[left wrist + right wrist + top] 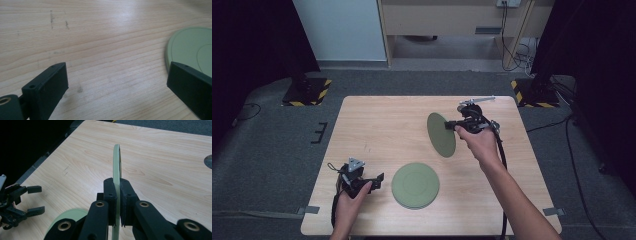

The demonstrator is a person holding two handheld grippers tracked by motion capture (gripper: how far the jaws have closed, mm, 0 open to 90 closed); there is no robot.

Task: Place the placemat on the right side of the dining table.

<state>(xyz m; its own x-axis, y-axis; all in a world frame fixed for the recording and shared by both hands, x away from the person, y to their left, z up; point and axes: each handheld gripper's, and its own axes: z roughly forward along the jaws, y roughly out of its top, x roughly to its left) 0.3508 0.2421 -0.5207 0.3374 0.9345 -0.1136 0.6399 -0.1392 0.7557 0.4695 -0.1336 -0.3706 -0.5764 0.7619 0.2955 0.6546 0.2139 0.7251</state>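
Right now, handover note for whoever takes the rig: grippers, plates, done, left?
Right gripper: shut on the rim of a green plate, held on edge above the table.
Left gripper: open, empty, low over the table beside the second plate.
Second plate lies flat near the front edge.
Done: one plate lifted.
Left: probably setting the held plate down, perhaps on the flat one.

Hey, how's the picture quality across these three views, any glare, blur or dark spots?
High view: table evenly lit, surroundings dark. Left gripper view: soft glare patch on the wood, near jaws slightly blurred, flat plate cropped at the edge. Right gripper view: held plate edge-on and sharp, upper left corner black.
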